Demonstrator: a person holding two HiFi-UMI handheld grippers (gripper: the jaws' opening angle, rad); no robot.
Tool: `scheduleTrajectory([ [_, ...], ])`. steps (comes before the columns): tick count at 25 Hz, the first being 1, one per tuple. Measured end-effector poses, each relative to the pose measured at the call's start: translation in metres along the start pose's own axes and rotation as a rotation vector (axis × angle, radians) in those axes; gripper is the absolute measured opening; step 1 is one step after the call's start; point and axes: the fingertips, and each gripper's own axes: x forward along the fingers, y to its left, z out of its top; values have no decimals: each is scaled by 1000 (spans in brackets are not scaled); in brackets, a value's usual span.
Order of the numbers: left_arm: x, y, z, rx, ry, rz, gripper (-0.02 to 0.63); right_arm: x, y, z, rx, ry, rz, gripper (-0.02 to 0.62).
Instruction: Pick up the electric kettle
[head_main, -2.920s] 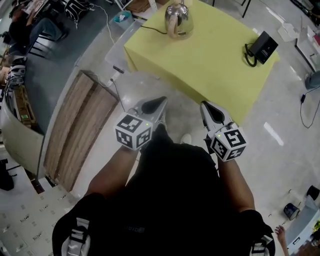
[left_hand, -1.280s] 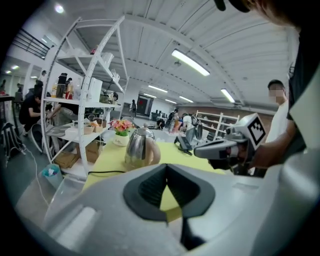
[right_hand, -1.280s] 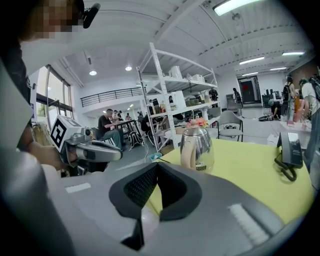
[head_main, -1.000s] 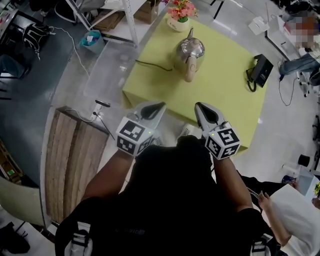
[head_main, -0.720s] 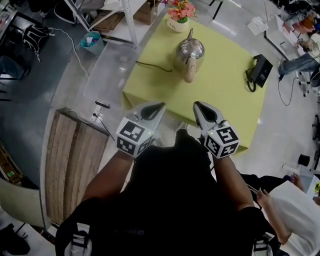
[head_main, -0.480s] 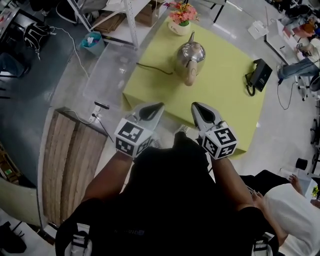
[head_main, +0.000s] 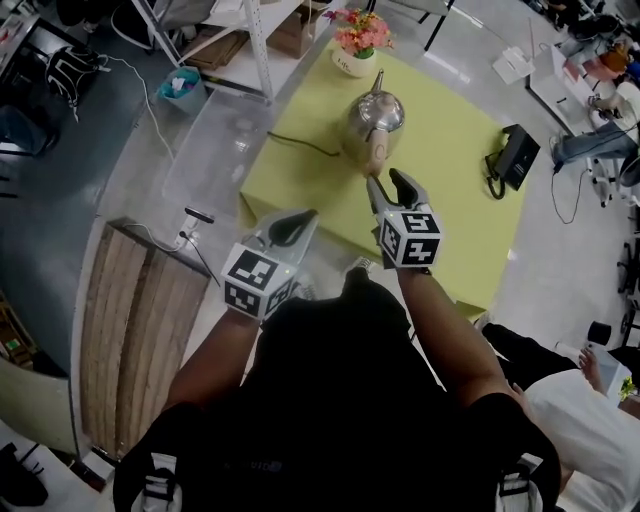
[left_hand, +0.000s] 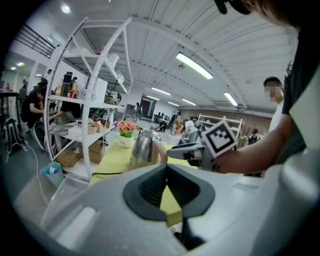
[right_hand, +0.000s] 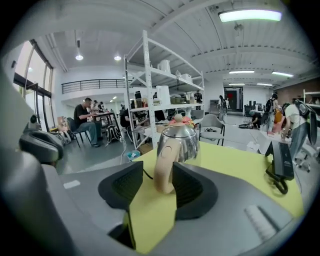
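STEP: approach | electric kettle (head_main: 376, 118): upright on yellow table (head_main: 450, 215), at 12 o'clock of right claw (head_main: 386, 182) | right claw: jaws just been opening, apart, handle (right_hand: 164, 162) ahead, ungripped | left claw (head_main: 298, 220): closed, empty | NEXT: likely advance, straddle handle, close.

Open-plan workshop, white vaulted ceiling, lit mostly from overhead.

Strip lights (right_hand: 248, 15) on, tall windows (right_hand: 30, 80) at left, railed mezzanine (right_hand: 92, 86) on the far wall. Floor (head_main: 570, 260) pale and glossy, darker grey toward the left. Bench (head_main: 460, 180) under a yellow-green cover, mid-room. White open rack (right_hand: 148, 85) just behind it, boxes on its shelves. Clear plastic bin (head_main: 215, 140) and teal wastebasket (head_main: 181, 85) beside the rack, wooden panel (head_main: 140, 320) flat on the floor. Grey chair (right_hand: 212, 125) behind the bench, people seated at desks (right_hand: 87, 122) further back.
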Motion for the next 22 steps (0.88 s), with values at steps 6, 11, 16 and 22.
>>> scheduleTrajectory([
  [6, -12, 15, 0, -24, -15, 51, 2, 46, -13, 1, -8, 34, -86, 232],
  [11, -20, 21, -9, -50, -17, 88, 2, 63, -21, -2, -9, 52, -128, 232],
  [16, -30, 24, -15, -70, -19, 120, 2, 70, -22, 1, -42, 54, -132, 229],
  [22, -29, 27, -17, -76, -21, 134, 2, 67, -30, -1, -70, 49, -143, 201],
])
